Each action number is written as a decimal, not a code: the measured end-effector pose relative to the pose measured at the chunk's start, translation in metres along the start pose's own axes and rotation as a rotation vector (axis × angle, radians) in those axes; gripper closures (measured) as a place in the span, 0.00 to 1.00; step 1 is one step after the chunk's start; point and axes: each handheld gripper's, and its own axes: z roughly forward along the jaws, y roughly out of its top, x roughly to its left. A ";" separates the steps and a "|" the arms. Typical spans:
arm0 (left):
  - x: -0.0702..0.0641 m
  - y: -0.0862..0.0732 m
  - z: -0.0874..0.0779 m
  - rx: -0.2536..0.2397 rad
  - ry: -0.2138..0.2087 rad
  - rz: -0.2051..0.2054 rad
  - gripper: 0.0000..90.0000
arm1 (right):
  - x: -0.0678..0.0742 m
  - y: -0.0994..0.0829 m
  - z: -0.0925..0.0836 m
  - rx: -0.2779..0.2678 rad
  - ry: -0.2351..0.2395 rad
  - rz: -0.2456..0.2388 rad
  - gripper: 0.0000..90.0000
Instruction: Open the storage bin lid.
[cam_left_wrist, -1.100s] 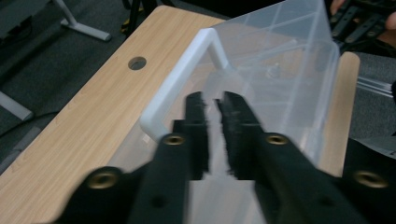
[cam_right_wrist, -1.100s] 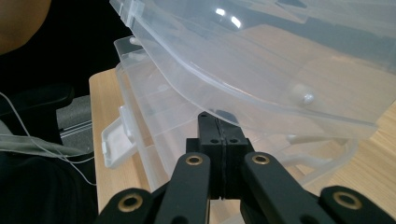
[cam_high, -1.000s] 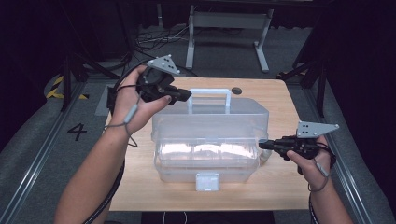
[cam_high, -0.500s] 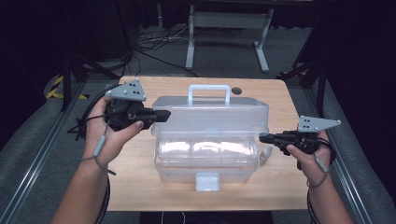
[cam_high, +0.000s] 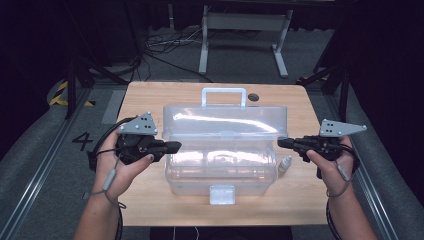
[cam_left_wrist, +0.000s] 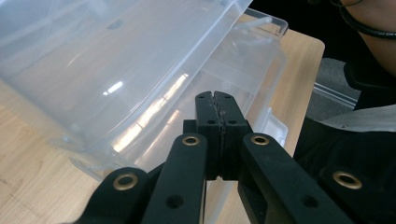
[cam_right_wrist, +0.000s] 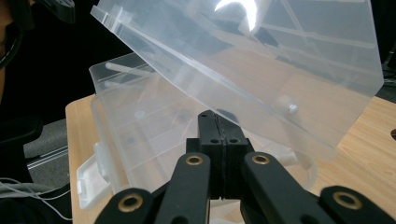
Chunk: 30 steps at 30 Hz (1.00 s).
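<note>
A clear plastic box (cam_high: 220, 165) sits in the middle of the frame on the wooden desk (cam_high: 145, 95). Its lid (cam_high: 225, 120) is lifted up, with a white handle (cam_high: 223, 95) at the top and a white latch (cam_high: 222, 194) at the front. Nothing can be made out inside the box. The left gripper (cam_high: 175, 146) is at the left side of the box, clenched with nothing in it. The right gripper (cam_high: 281, 142) is at the right side, also clenched and holding nothing. A small white bottle (cam_high: 285, 164) lies just beside the box, right of middle.
</note>
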 end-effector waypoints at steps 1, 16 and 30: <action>0.000 0.000 0.000 0.000 0.000 0.000 1.00 | 0.000 0.000 0.000 -0.002 -0.001 0.002 1.00; 0.027 -0.021 0.013 0.004 0.069 -0.128 1.00 | 0.000 0.002 0.001 -0.031 -0.031 0.013 1.00; 0.036 -0.030 0.018 -0.060 0.124 -0.168 1.00 | 0.002 0.001 0.002 -0.030 -0.034 0.012 1.00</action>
